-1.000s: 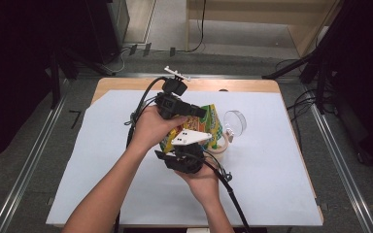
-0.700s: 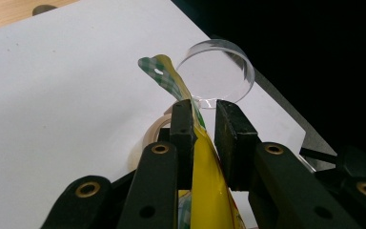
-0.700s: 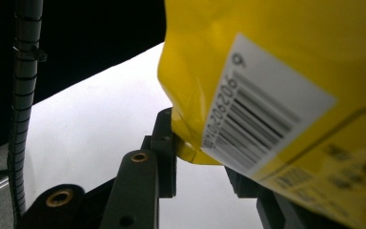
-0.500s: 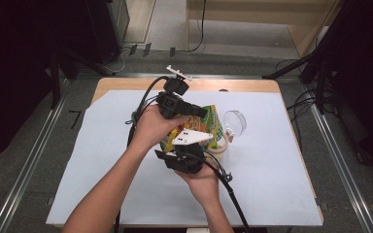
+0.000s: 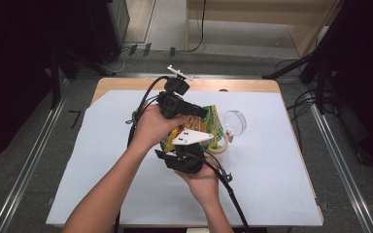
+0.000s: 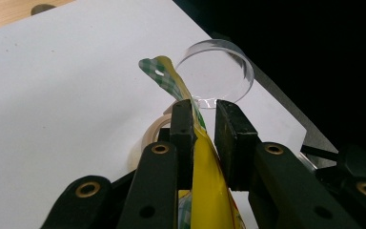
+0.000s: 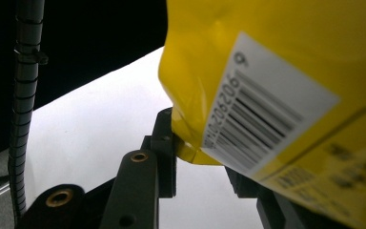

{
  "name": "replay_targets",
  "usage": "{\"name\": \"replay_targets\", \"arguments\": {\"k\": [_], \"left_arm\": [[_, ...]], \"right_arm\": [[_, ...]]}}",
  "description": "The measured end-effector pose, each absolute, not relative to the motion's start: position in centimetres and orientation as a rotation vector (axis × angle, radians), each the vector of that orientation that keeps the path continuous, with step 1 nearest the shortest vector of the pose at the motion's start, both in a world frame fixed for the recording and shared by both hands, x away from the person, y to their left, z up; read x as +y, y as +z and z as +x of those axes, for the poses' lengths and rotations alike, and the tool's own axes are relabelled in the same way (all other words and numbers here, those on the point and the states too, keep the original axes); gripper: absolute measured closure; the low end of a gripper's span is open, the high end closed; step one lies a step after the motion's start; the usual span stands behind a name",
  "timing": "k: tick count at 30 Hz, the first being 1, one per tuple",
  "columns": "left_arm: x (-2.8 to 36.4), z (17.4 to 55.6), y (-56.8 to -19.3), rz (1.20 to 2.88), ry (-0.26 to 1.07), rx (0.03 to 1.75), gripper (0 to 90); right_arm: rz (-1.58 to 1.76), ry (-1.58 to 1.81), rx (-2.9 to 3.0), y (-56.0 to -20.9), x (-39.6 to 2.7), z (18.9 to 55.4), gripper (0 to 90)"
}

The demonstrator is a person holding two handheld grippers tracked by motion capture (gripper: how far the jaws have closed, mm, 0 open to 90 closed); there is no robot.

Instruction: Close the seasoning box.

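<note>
A yellow snack bag point(image 5: 209, 127) with green and orange print is held above the table between both hands. My left gripper point(image 5: 203, 112) comes in from the left, its jaws shut on the bag's thin sealed edge point(image 6: 198, 143). In the left gripper view my left gripper point(image 6: 204, 109) has that edge running up between its fingertips. My right gripper point(image 5: 189, 145) comes from below, under its grey plate. In the right gripper view my right gripper point(image 7: 198, 148) is shut on a lower corner of the bag point(image 7: 276, 95), beside the barcode; the bag hides the right jaw.
A clear round container point(image 5: 234, 121) stands on the white sheet point(image 5: 272, 184) just right of the bag, and shows as the clear round container point(image 6: 214, 71) beyond my left jaws. A pale ring-shaped thing point(image 6: 155, 131) lies under the bag. Dark floor and rails surround the table.
</note>
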State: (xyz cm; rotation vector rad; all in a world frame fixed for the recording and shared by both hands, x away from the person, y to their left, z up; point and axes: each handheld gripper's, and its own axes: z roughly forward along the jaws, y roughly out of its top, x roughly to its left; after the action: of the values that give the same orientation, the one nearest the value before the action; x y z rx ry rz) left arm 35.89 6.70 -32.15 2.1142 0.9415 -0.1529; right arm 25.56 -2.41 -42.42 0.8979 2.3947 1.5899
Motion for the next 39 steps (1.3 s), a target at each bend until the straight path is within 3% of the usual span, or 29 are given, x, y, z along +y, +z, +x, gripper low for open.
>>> {"name": "replay_targets", "arguments": {"k": [39], "left_arm": [[6.32, 35.99, -31.90, 2.131, -0.150, 0.934, 77.6]], "right_arm": [[0.909, 1.607, 2.378, -42.28, -2.56, 25.58, 69.7]]}}
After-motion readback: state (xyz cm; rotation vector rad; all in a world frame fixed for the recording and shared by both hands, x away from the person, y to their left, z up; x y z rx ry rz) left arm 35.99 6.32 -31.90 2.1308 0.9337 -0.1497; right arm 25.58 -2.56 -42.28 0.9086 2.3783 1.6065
